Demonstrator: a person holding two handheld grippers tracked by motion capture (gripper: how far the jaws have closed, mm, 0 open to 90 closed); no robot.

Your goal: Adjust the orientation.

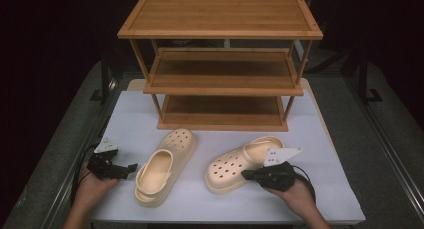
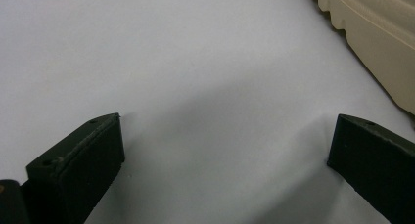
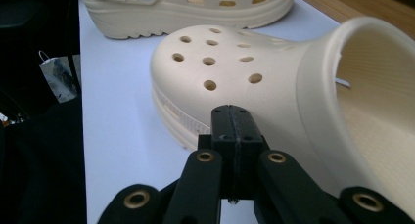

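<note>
Clogs, 2 of them, cream and perforated, lie on the white surface (image 1: pixel 320 189) before a 3-tier wooden rack (image 1: pixel 220 64). The right gripper (image 1: pixel 246 174), jaws pressed together on nothing, sits against the right clog (image 1: pixel 235 166) at its side. The left gripper (image 1: pixel 131 167), jaws wide apart, rests just beside the left clog (image 1: pixel 162 166).

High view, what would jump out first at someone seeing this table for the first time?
Two cream clogs on the white table: the left clog points its toe toward the rack, the right clog points its toe toward the person. Behind them stands a three-tier wooden shoe rack, its shelves bare. The left gripper sits open beside the left clog, and the right gripper, jaws together, is at the side of the right clog.
</note>
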